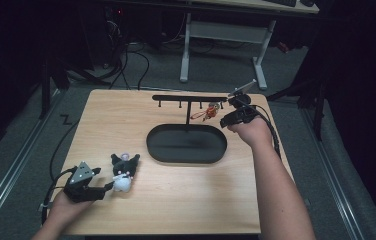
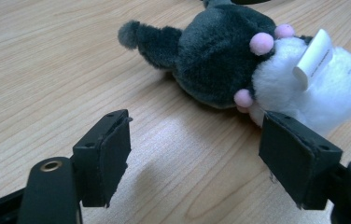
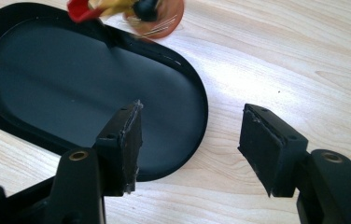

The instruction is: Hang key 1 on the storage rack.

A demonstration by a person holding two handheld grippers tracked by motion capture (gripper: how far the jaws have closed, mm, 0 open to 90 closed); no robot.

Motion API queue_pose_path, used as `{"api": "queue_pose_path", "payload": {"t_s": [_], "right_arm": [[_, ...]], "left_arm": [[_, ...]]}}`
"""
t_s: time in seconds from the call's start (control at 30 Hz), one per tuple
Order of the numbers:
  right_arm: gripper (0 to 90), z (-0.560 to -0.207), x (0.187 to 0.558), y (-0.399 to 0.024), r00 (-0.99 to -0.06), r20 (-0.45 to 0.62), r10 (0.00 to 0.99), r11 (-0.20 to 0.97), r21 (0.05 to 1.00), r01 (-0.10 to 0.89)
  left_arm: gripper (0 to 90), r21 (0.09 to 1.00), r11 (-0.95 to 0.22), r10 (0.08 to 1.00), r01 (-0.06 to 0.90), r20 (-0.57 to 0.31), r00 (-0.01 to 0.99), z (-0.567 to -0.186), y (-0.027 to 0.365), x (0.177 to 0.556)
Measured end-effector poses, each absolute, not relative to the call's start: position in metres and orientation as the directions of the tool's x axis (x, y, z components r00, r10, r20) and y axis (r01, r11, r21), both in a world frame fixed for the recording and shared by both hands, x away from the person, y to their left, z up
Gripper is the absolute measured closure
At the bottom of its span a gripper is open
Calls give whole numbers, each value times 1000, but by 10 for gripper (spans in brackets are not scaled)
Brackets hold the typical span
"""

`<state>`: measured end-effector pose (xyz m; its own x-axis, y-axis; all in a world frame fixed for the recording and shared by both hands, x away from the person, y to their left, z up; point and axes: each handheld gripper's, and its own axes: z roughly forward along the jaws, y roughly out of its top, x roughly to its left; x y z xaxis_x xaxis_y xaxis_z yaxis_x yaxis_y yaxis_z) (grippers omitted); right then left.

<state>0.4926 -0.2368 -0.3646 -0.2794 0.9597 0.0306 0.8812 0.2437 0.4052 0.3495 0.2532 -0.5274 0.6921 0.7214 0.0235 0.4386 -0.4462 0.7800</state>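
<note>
The left hand-held gripper [image 2: 194, 154] sits low at the near left of the worktop [image 1: 176, 200], jaws wide apart and empty; the plush toy [image 2: 257, 70] lies on the wood just beyond its pads, unclaimed. Far right, the right hand-held gripper [image 3: 190, 140] is spread just as wide, holding nothing, beside the black oval tray [image 3: 71, 84]. By the look of it, one small red charm [image 1: 207, 112] hangs on the hook rack [image 1: 188, 98]; the plush is still to go. Its white tag [image 2: 312, 58] is plain up close; the rack shows from above.

table [image 1: 176, 200] lit from above, surroundings near black; glare patch on wood in right gripper view; red charm [image 3: 127, 11] blurred
</note>
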Motion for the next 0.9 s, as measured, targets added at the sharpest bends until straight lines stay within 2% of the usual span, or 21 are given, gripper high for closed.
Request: {"api": "queue_pose_path", "payload": {"t_s": [0.57, 0.9], "right_arm": [[389, -367, 481, -240, -282, 41, 959, 241, 407, 881], [364, -376, 457, -243, -328, 20, 944, 285, 445, 849]], "left_arm": [[252, 780, -442, 727, 442, 23, 686, -526, 254, 348], [252, 785, -439, 729, 437, 27, 683, -527, 254, 350]]}}
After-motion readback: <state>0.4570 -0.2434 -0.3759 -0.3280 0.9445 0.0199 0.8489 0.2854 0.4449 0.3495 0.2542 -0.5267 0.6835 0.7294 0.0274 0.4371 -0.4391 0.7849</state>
